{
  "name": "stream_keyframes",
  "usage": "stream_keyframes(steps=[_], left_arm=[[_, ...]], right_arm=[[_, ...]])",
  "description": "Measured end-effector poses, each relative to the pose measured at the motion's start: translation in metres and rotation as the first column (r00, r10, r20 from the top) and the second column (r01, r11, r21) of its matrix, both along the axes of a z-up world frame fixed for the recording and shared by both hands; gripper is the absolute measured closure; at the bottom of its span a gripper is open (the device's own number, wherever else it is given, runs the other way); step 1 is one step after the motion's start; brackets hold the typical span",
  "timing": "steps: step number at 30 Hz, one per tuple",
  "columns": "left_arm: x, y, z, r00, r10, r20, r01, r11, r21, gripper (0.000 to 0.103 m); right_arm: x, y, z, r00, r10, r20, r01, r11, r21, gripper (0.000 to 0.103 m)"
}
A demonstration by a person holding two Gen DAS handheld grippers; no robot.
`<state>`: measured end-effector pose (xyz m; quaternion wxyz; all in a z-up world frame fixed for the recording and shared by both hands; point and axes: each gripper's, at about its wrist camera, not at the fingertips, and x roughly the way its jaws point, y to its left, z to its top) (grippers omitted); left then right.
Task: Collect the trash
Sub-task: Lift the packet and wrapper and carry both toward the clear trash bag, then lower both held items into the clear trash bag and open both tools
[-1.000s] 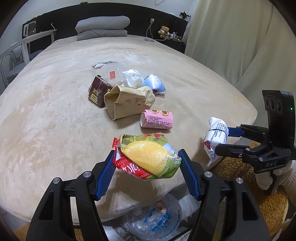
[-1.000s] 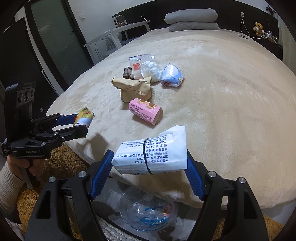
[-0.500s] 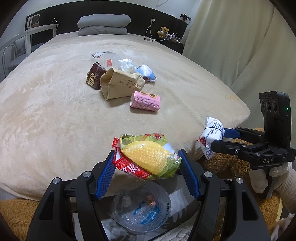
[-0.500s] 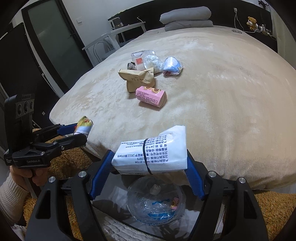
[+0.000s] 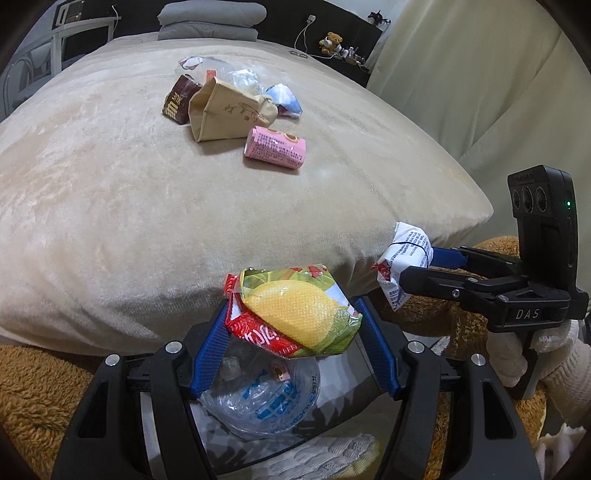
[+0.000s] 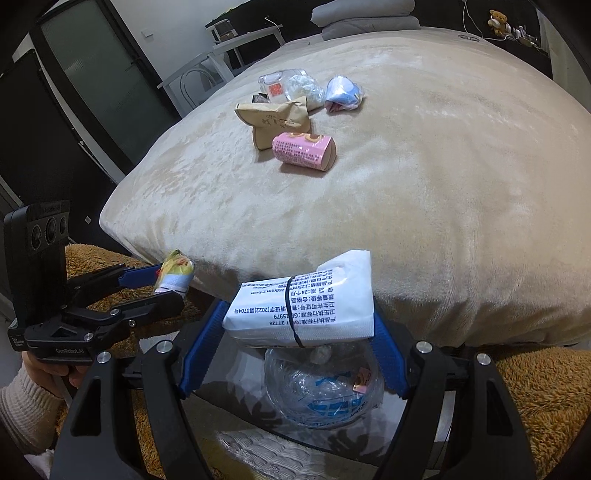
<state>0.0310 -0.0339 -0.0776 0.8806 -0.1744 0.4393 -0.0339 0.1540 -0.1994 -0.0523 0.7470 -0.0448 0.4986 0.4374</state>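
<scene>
Home bedroom; large bed point(image 5: 147, 206); stacked pillows point(image 5: 207, 22); teddy bear point(image 5: 330, 40); curtain point(image 5: 480, 81)

beige bed point(image 5: 110, 192), cream curtain point(image 5: 480, 74), brown rug point(image 6: 535, 387).

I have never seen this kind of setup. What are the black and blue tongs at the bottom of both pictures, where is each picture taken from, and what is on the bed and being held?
There is no robot. A person holds a two-finger tool in each hand, each with a fisheye camera looking along its fingers.

In the left tool's view, the left gripper clamps a crumpled yellow snack wrapper. In the right tool's view, the right gripper clamps a white tissue pack.

Both hang beyond the edge of the bed, above a clear plastic bag below.

Still on the bed: a pink roll, a tan paper bag, a brown carton, a blue and white wrapper and clear plastic wrappers.
</scene>
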Motion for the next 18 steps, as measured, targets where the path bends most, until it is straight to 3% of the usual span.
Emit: stream_keyframes(steps=[9,18], left_arm=[[0.007,-0.007,-0.037,0.988,-0.018,-0.155,0.008,0.998,-0.063,0.037],[0.017,-0.007,-0.080,0.944,-0.014,-0.330,-0.025,0.993,-0.114,0.037]], right_arm=[[0.005,0.002,-0.032,0.987,-0.022,-0.157,0.013,0.998,-0.064,0.029],[0.017,0.006,-0.078,0.923,-0.106,-0.370,0.055,0.988,-0.147,0.029]])
